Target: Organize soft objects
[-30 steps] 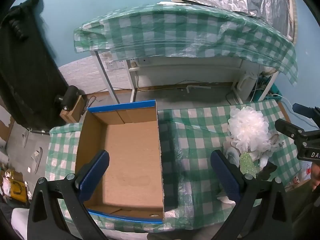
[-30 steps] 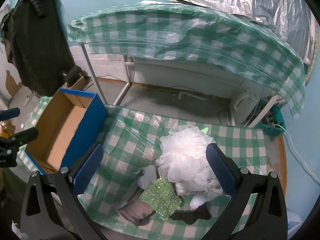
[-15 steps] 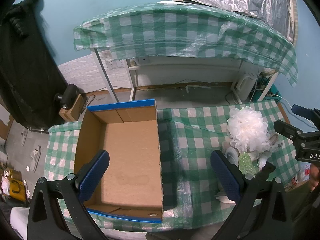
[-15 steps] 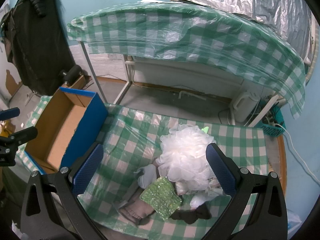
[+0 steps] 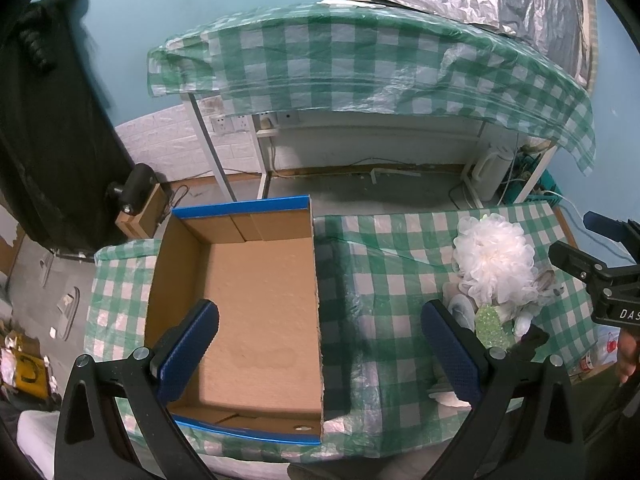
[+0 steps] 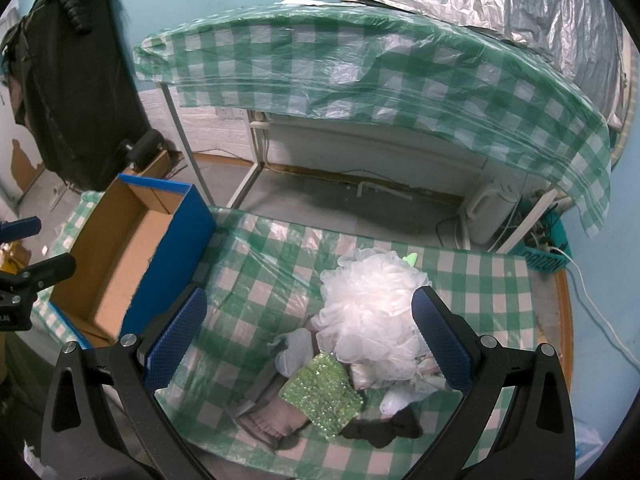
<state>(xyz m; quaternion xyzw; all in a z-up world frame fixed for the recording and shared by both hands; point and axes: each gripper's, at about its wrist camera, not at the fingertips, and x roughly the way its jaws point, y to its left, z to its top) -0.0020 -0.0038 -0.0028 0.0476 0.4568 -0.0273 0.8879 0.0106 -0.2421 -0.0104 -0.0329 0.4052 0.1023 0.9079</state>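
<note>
Two tools, both spread wide w/ nothing held: right tool (image 6: pixel 306 338) hangs over the soft pile, left tool (image 5: pixel 320 350) over the cardboard box (image 5: pixel 256 300), which has nothing in it. White mesh pouf (image 6: pixel 372 312) tops the heap on the worktop (image 6: pixel 256 280); green sequin cloth (image 6: pixel 322 394) & dark fabrics lie beside it. Step looks like 1st pick approach. Next prob: lower right tool, pinch pouf, carry to box.

Your left gripper (image 5: pixel 320 354) hangs wide open above the cardboard box (image 5: pixel 244 300). To the right, the white bath pouf (image 5: pixel 496 264) tops a pile on the checked tablecloth (image 5: pixel 384 280).
</note>
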